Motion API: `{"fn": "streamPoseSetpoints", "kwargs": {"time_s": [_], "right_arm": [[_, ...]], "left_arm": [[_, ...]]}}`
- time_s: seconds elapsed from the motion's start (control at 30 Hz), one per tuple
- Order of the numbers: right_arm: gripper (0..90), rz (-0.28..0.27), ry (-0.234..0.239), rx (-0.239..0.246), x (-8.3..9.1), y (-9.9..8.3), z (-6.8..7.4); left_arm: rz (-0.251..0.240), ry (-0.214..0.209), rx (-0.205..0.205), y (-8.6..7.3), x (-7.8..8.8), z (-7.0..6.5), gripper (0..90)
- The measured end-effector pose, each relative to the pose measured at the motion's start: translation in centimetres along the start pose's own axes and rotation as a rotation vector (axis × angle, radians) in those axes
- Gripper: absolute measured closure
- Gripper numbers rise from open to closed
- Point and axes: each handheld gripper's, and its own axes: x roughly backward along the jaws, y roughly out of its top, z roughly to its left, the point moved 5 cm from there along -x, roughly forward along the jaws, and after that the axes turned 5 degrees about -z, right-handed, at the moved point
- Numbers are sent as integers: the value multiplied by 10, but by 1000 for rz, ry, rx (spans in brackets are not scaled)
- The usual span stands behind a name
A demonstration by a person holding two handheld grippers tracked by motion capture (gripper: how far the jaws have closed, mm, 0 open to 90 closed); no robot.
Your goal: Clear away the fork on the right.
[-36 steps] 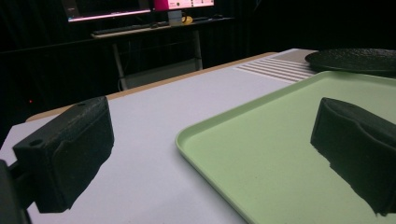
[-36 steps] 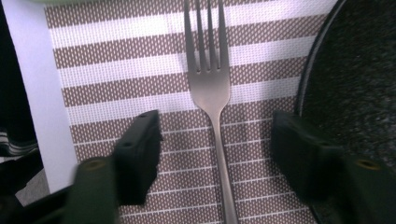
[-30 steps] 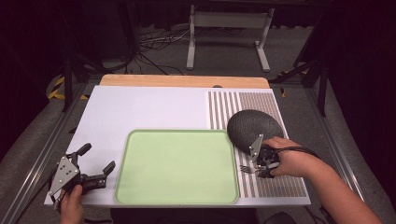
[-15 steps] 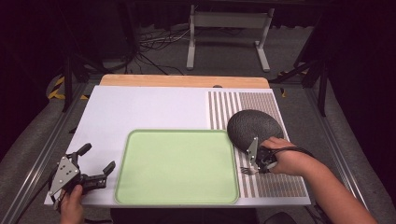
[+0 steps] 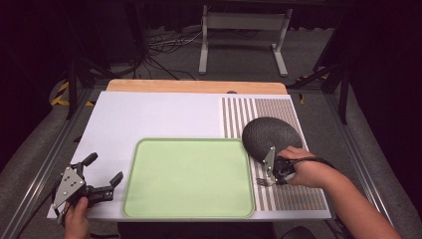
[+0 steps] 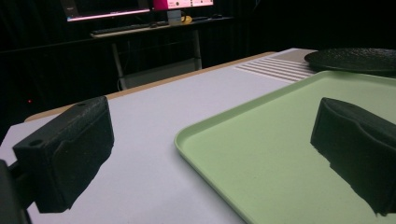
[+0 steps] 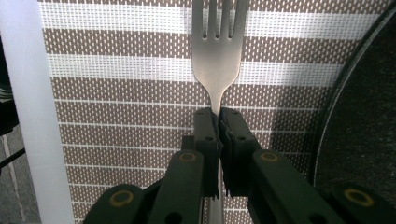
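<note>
A metal fork (image 7: 217, 56) lies on the brown-and-white striped placemat (image 5: 298, 196), tines toward the green tray. My right gripper (image 7: 218, 116) is shut on the fork's neck, just behind the tines; from above, that gripper (image 5: 272, 178) sits at the near edge of the dark round plate (image 5: 268, 134), with the fork's tines (image 5: 262, 182) poking out to the left. My left gripper (image 5: 105, 168) rests at the near left corner of the white board, open, with nothing between its pads (image 6: 70, 149).
A green tray (image 5: 189, 179) lies in the near middle of the white board (image 5: 149, 119); its rim (image 6: 219, 158) runs between the left jaws. The plate's edge (image 7: 364, 116) is close on the fork's right. A wooden strip (image 5: 194, 85) borders the far edge.
The right gripper's jaws have drawn together on the fork. Both hands have stayed where they were, and the left gripper is as wide as before.
</note>
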Motion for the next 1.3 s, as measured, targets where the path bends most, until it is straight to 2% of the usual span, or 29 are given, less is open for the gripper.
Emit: {"fn": "streamPoseSetpoints", "kwargs": {"time_s": [0.23,0.37,0.57,1.0,1.3], "right_arm": [[857,-25,-16,-20,3,-2,0],[858,-52,-30,-43,14,0,1],[858,-85,-61,-39,31,3,-1],[859,-131,-94,-52,53,12,1],[859,-189,-119,-71,70,22,3]], "left_arm": [[-1,1,2,0,0,0,1],[0,2,1,0,0,0,1],[0,1,-1,0,0,0,0],[2,-1,0,0,0,0,1],[0,-1,0,0,0,0,1]]}}
